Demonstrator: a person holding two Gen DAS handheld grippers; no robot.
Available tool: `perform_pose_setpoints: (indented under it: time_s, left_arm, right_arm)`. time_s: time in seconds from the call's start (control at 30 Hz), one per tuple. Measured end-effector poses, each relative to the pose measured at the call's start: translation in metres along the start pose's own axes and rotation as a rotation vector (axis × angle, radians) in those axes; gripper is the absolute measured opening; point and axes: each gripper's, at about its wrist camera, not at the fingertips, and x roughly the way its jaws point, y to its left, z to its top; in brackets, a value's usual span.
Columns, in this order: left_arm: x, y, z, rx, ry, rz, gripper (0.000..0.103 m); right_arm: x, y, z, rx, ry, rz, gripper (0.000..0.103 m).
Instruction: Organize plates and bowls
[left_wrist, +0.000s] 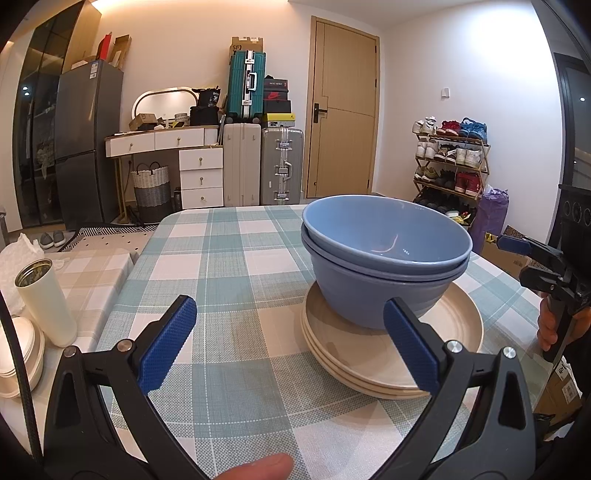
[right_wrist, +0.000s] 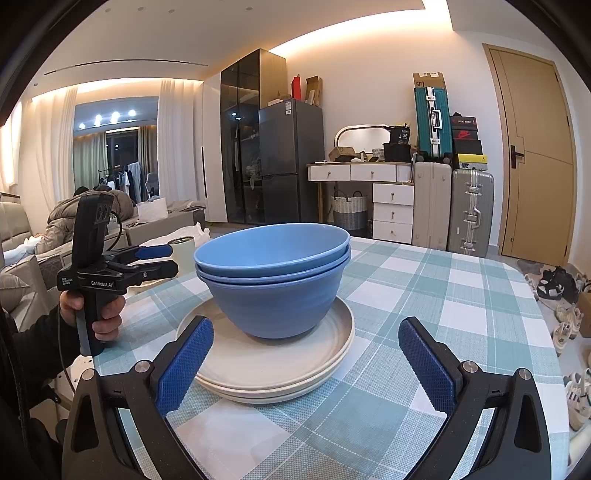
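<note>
1. Blue pads (left_wrist: 168, 343) of the left tool (left_wrist: 291, 343) sit nearest the lens, spread wide, pinching nothing. A fingertip (left_wrist: 258, 470) shows at the bottom edge, under the tool.
2. Right tool (right_wrist: 306, 363) is likewise spread and empty. In the right wrist view the left tool appears side-on, held in a hand (right_wrist: 94, 314); its jaws show a gap there too.
3. Task items: two blue bowls (left_wrist: 384, 258) nested one in the other, sitting on a stack of cream plates (left_wrist: 388, 354). I count three plate rims in the left view; not certain.
4. Stack sits on the checked counter (left_wrist: 221, 266), straight ahead of the right tool and ahead and slightly right of the left tool. Left tool's right pad overlaps the plate rim in view; I cannot tell if it touches.
5. Judgement: stacking looks complete or nearly so. Both tools are clear of the stack, so the step in hand is probably a check or a final nudge.
6. If moving the stack: pinch the lowest plate rim from both sides, keep it level, go slow. Bowls rest loose on top and the upper bowl looks slightly off-centre, so any tilt could slide them.
7. Left of the left tool, off the main counter: an open cream flask (left_wrist: 44, 302) and more cream dishes (left_wrist: 22, 354). Those dishes may still need sorting; keep the tool clear of the flask.
</note>
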Motion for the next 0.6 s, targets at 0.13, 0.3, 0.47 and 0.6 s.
perform_pose_setpoints:
  time_s: [0.13, 0.3, 0.47, 0.6]
  left_arm:
    - [0.0002, -0.0005, 0.0001, 0.000, 0.002, 0.001, 0.101]
    - [0.0006, -0.0003, -0.0002, 0.000, 0.002, 0.002, 0.101]
    - [0.0006, -0.0004, 0.0000, 0.002, 0.002, 0.002, 0.101]
    - [0.0001, -0.0011, 0.0002, 0.001, 0.002, 0.001, 0.101]
  right_arm:
    - [0.0000, -0.0001, -0.0001, -0.001, -0.001, 0.000, 0.102]
    - [-0.0003, -0.0002, -0.0001, 0.000, -0.001, 0.002, 0.102]
    - [0.0003, 0.0001, -0.0005, 0.000, 0.000, 0.000, 0.102]
    - [-0.0002, -0.0001, -0.0005, -0.001, -0.001, 0.001, 0.102]
